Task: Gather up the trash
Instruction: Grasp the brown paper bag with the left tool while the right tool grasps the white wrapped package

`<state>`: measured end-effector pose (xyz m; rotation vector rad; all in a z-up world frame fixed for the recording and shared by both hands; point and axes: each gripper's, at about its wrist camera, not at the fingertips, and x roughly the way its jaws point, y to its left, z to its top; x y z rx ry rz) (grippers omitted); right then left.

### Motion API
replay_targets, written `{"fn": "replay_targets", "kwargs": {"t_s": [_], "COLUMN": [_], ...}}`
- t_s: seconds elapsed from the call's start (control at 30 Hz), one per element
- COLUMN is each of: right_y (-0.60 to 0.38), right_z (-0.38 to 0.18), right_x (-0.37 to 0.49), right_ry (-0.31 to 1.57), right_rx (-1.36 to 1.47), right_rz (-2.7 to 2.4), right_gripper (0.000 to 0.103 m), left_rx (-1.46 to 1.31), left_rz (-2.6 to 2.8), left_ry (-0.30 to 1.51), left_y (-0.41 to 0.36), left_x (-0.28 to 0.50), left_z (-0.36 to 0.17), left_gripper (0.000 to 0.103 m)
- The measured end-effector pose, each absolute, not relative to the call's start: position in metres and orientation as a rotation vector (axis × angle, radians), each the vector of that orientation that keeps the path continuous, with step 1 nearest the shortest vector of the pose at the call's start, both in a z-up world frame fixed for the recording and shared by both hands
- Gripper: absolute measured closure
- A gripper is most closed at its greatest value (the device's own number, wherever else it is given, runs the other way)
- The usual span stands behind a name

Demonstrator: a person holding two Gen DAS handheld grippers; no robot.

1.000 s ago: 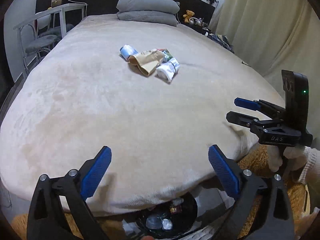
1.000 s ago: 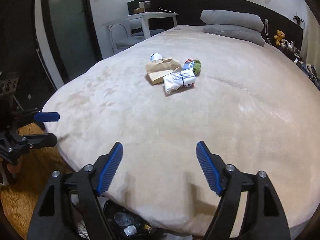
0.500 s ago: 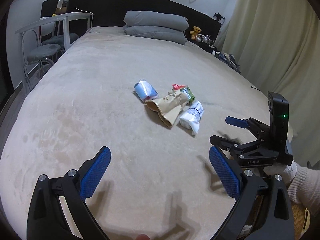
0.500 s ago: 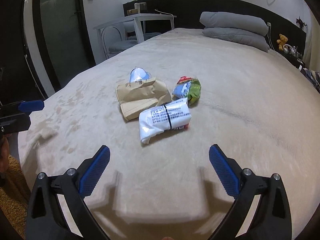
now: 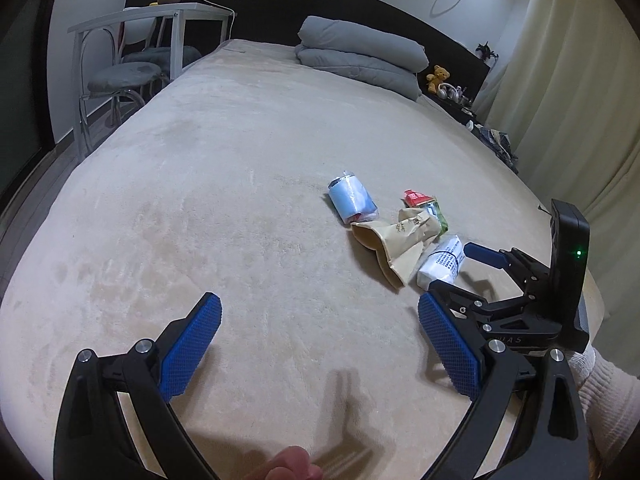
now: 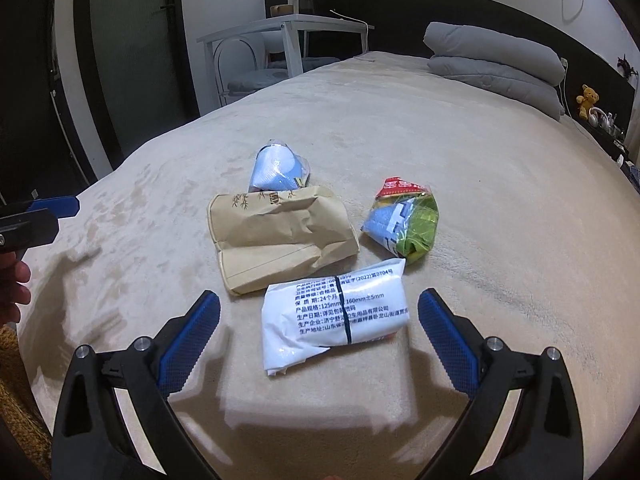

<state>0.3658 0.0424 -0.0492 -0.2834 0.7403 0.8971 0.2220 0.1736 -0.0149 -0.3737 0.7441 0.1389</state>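
Several pieces of trash lie together on the beige bed [image 6: 500, 184]. A white printed packet [image 6: 336, 316] lies between the open fingers of my right gripper [image 6: 319, 332], just ahead of the tips. Behind it are a brown paper bag [image 6: 280, 236], a blue wrapper [image 6: 276, 168] and a green-and-red snack bag [image 6: 404, 224]. In the left wrist view the same things show as the packet [image 5: 440, 266], the bag [image 5: 396, 240], the blue wrapper [image 5: 352, 200] and the snack bag [image 5: 424, 204]. My left gripper [image 5: 319, 344] is open and empty over bare bed, left of the pile.
Two grey pillows [image 6: 496, 60] lie at the headboard. A white desk [image 6: 288, 36] and chairs [image 5: 128, 76] stand beside the bed's left side. Curtains [image 5: 580, 80] hang on the right. A teddy bear [image 6: 588, 98] sits on a shelf.
Both grippers have moved forward over the bed toward the trash. The right gripper now straddles the white packet. The floor bin seen earlier is out of view.
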Motion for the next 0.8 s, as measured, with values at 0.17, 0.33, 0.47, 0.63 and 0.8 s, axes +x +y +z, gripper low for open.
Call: {"fn": "replay_targets", "kwargs": {"t_s": [0.17,0.33,0.47,0.63,0.8], "right_y": [0.043,0.033,0.017,-0.004,-0.025], "right_z": [-0.049,-0.044,-0.033,-0.018,-0.004], "right_x": [0.370,0.370,0.370,0.367,0.362], "right_ry": [0.764,0.772,0.770,0.754,0.752], "right_rx": [-0.304,-0.281,-0.237,-0.187,-0.121], "right_rz": [0.873,0.879,0.867,0.818,0.810], "right_gripper": [0.030,0.030,0.030,0.030,0.030], "left_rx": [-0.392,-0.389,-0.344,-0.388,-0.491], "left_rz": [0.111,0.088,0.101,0.135,0.122], "left_ry": [0.744,0.740,0.757,0.791,0.782], "left_y": [0.169,0.162,0.155,0.150,0.151], "left_x": [0.236,0.259,0.281,0.304,0.321], "left_z": [-0.012,-0.008,0.003,-0.004,-0.005], "left_gripper": [0.006,0.006,0.006,0.006,0.006]}}
